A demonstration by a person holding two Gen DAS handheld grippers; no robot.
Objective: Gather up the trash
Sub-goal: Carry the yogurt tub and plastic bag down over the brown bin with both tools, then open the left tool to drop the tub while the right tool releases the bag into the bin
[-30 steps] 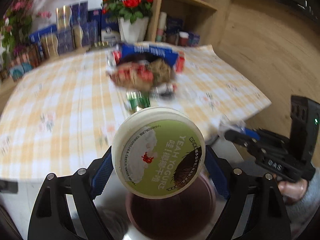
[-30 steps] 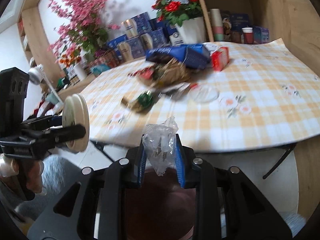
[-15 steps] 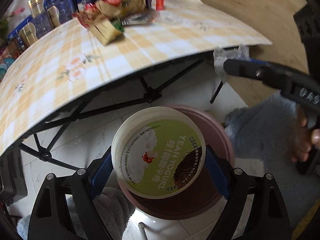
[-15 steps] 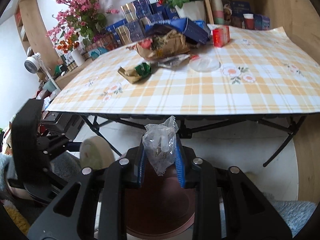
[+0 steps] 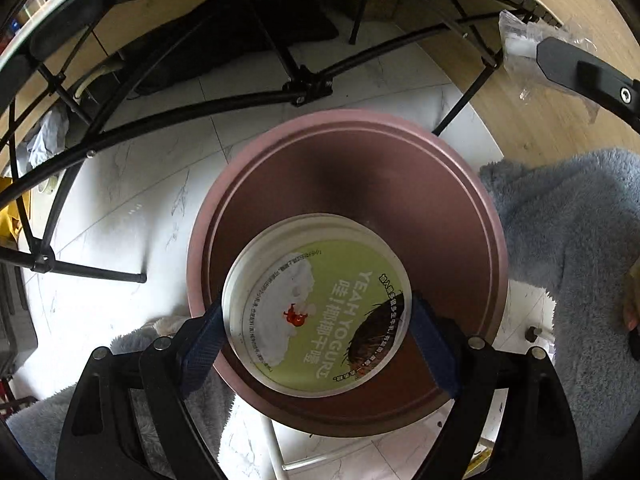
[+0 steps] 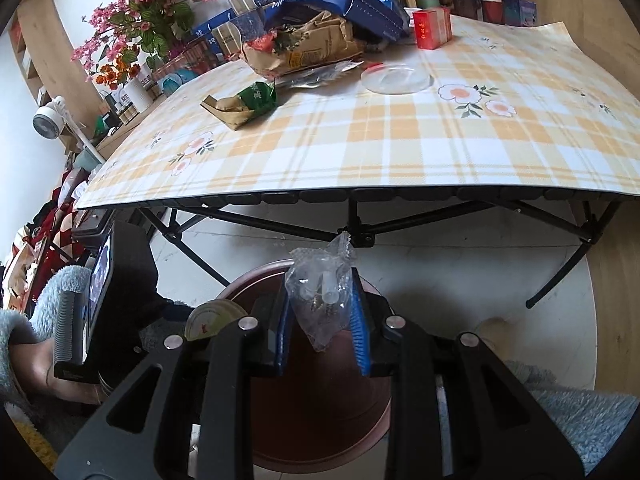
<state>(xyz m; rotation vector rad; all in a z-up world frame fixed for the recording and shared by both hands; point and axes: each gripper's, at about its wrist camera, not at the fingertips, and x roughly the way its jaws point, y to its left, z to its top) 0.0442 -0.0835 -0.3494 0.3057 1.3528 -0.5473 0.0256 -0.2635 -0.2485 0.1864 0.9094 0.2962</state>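
Two grippers hang above a pink bin (image 5: 460, 184) on the floor. Left gripper (image 5: 316, 336) fingers pinch a round yogurt lid (image 5: 320, 308), hiding the bin's 6 o'clock side. Right gripper (image 6: 320, 316) fingers pinch a crumpled clear plastic bag (image 6: 320, 292); its contents are hard to make out. At 12 o'clock, more wrappers (image 6: 244, 104) lie on the checked bench (image 6: 400, 148).

The bin (image 5: 472, 216) is pink outside and brown inside. The yogurt lid (image 5: 320, 312) is green and white. The table (image 6: 400, 148) cloth has yellow and white checks with flowers.
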